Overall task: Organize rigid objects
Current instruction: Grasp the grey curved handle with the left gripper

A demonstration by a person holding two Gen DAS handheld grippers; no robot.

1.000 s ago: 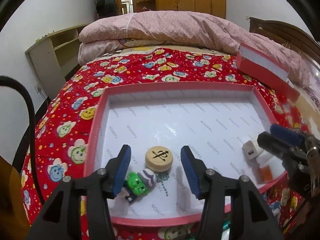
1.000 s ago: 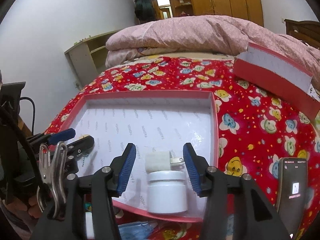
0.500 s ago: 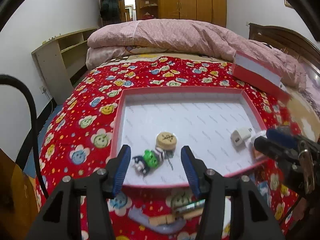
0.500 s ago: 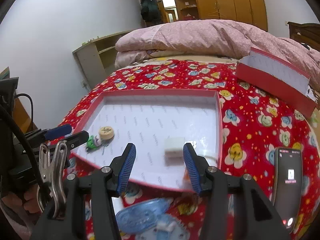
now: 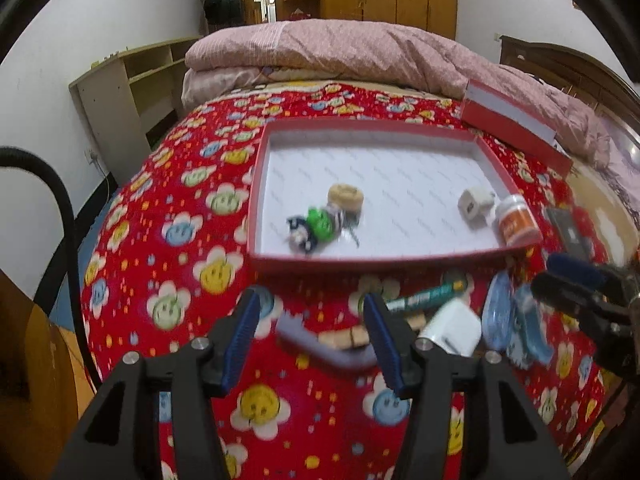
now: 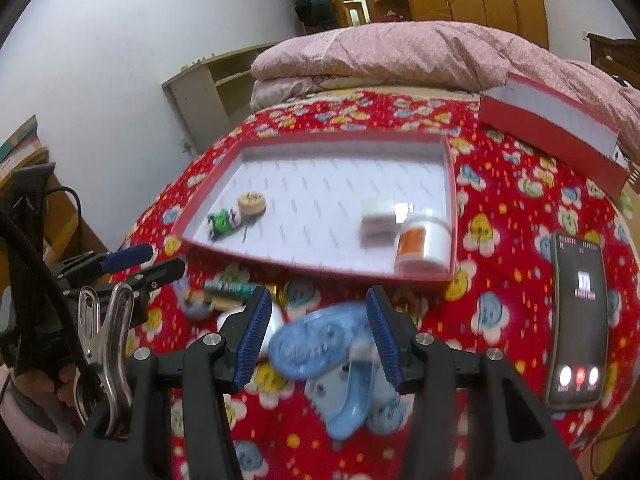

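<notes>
Rigid objects lie partly inside a red tray (image 5: 256, 200) and partly loose on the bed's red smiley-print cover (image 5: 168, 264). Well beyond the tray a red box lid (image 6: 560, 136) leans against the pink quilt (image 5: 340, 52). A phone (image 6: 576, 308) with its screen lit lies to the right of the tray. Both claws hang over the loose items in front of the tray: the left claw (image 5: 312, 334), jaws apart and just opened a little wider, with nothing clamped, and the right claw (image 6: 316, 330), jaws apart above a blue tape dispenser (image 6: 316, 344). Nearby are a white charger (image 5: 454, 330) and a green marker (image 5: 428, 296). Inside the tray sit an orange-labelled jar (image 5: 516, 220), a white plug (image 5: 474, 204), a wooden disc (image 5: 345, 197) and a green keychain figure (image 5: 320, 222).
</notes>
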